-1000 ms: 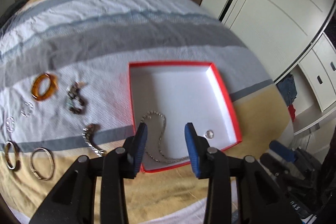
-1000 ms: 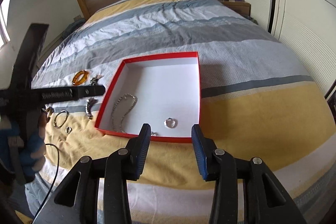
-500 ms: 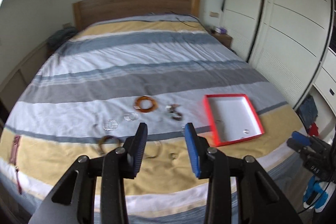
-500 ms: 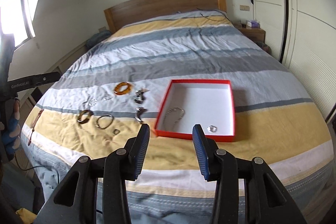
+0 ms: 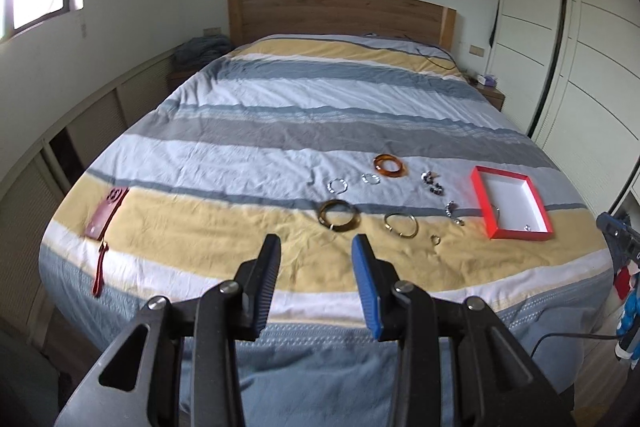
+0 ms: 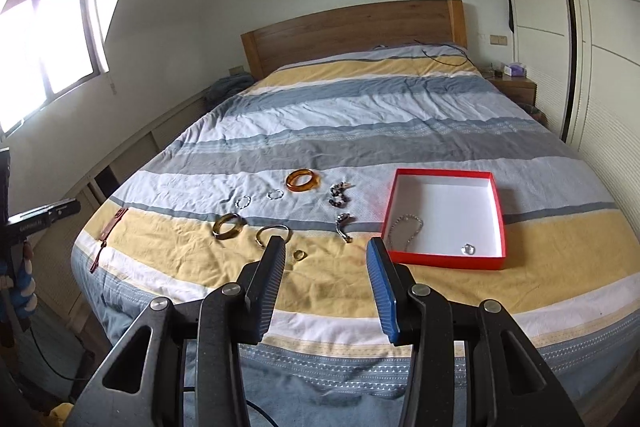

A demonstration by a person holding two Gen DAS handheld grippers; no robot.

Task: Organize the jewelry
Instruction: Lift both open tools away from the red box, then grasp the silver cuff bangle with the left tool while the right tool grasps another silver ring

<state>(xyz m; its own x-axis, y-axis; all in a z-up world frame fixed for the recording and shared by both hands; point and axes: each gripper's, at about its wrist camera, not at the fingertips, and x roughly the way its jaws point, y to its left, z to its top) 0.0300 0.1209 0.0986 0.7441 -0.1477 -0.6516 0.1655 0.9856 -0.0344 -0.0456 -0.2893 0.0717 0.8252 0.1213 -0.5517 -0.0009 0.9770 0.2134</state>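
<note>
A red box [image 5: 480, 195] [image 6: 440, 261] with a white inside lies on the striped bed, to the right. It holds a silver chain [image 6: 406, 227] and a small clear piece [image 6: 467, 249]. Left of it lie an amber bangle [image 5: 390, 165] [image 6: 303, 180], a dark bead bracelet [image 5: 433, 183] [image 6: 339, 194], a brown bangle [image 5: 338, 220] [image 6: 228, 225], a thin gold bangle [image 5: 401, 224], a silver link bracelet [image 6: 343, 225] and small rings [image 5: 337, 185]. My left gripper [image 5: 316, 247] and right gripper [image 6: 326, 247] hang open and hold nothing, back from the bed's foot edge.
A red strap case [image 5: 106, 211] lies at the bed's left edge. A wooden headboard [image 6: 352, 27] stands behind, white wardrobe doors [image 5: 592, 67] to the right, and a bedside table [image 6: 516, 87] beside them. The other gripper shows at each view's edge [image 6: 40, 219].
Both grippers have drawn back and up from over the red box, the left one swinging far to the left. The whole bed is now in view. The jaws kept their width.
</note>
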